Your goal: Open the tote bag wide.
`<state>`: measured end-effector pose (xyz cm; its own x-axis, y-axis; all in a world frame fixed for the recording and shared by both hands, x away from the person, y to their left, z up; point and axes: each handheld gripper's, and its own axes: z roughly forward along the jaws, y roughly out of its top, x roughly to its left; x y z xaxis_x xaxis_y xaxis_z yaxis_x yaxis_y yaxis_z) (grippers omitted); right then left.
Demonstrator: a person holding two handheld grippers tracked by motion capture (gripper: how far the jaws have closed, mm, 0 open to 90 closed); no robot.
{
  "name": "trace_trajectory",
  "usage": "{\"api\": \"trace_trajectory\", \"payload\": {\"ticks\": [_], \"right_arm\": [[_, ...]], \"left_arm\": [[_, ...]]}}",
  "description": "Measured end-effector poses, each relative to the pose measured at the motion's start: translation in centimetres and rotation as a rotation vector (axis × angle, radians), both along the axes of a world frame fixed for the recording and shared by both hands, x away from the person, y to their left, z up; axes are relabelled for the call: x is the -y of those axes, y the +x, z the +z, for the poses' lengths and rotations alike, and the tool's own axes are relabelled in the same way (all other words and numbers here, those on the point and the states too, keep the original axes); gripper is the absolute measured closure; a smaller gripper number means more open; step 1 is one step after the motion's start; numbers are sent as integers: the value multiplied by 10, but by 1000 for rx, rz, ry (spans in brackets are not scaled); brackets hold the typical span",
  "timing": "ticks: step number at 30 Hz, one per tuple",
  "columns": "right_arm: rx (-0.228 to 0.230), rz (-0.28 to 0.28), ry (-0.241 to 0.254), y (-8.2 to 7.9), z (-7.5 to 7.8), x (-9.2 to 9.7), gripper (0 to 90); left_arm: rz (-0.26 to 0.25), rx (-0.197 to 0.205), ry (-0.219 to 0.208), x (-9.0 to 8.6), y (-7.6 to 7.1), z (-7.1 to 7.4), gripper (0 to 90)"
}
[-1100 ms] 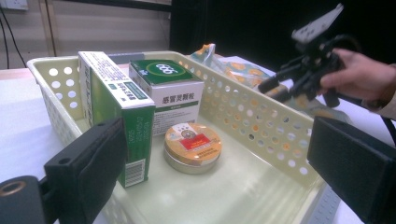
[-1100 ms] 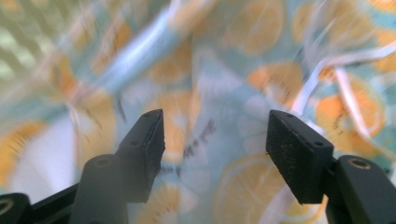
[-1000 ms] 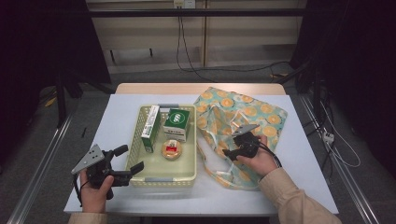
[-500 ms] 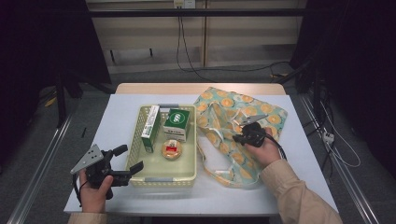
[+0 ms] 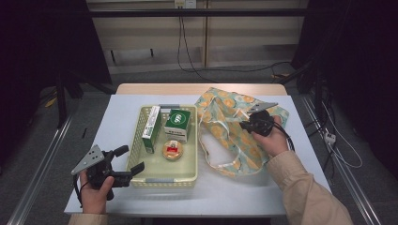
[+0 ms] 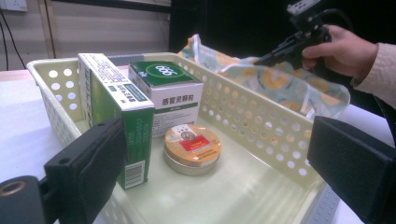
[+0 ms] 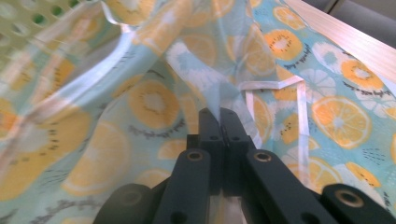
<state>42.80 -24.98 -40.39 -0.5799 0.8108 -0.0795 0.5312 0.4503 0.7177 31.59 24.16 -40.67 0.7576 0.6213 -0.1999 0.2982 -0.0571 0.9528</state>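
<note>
A cloth bag (image 5: 224, 123) printed with orange and kiwi slices lies on the right half of the table. My right gripper (image 5: 247, 124) is shut on a fold of its fabric (image 7: 219, 100) and holds that fold raised off the table. At the basket's near left corner my left gripper (image 5: 129, 161) stands open and points into the pale yellow basket (image 5: 162, 179). Its jaws frame the basket's inside in the left gripper view, with nothing between them (image 6: 217, 158).
In the basket are a tall green box (image 5: 151, 127) on edge, a green and white box (image 5: 178, 124) and a round gold tin (image 5: 172, 150). The bag's white strap (image 5: 220, 164) trails towards the near edge. White tabletop (image 5: 119, 112) surrounds the basket.
My right gripper has shut on the bag's fabric and moved up and away from the person, pulling the cloth with it. The left gripper has stayed where it was.
</note>
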Motion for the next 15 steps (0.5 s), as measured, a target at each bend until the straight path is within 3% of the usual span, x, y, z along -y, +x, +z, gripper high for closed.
{"api": "trace_trajectory", "payload": {"ticks": [3, 7, 9, 11, 12, 15], "right_arm": [[-18, 3, 29, 5, -12, 1, 883], [-35, 9, 23, 8, -27, -4, 728], [-36, 12, 8, 9, -34, -7, 606], [-30, 9, 1, 10, -40, -9, 407], [-48, 9, 4, 10, -43, -9, 327], [-28, 13, -61, 11, -51, -8, 231]], "left_arm": [[0, 1, 0, 0, 0, 0, 51], [0, -1, -1, 0, 0, 0, 51], [-1, -2, 1, 0, 1, -1, 51], [-1, -3, 0, 0, 1, -1, 51], [1, -4, 0, 0, 0, -1, 51], [-1, -2, 1, 0, 0, 0, 51]]}}
